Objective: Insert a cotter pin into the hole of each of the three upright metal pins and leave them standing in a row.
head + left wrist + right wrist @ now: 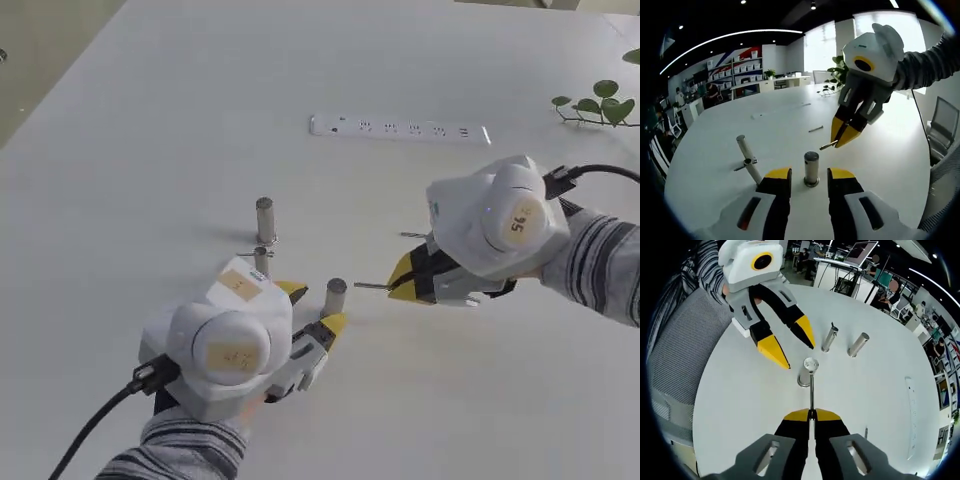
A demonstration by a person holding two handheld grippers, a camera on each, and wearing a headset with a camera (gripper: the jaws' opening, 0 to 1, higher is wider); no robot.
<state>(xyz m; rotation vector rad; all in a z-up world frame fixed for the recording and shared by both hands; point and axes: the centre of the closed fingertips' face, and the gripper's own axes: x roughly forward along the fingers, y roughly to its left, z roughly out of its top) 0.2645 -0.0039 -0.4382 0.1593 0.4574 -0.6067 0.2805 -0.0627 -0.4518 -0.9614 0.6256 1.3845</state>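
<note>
Head view: the left gripper (313, 306), jaws spread, flanks the nearest metal pin (335, 296). The right gripper (400, 282) pinches a cotter pin (372, 286), aimed from the right. Its sticker seems to read "56". Left gripper view: unclamped, the metal pin could topple if nudged. Right gripper view: the cotter pin's tip is close to the pin's top, and missing the hole would likely push it over.
</note>
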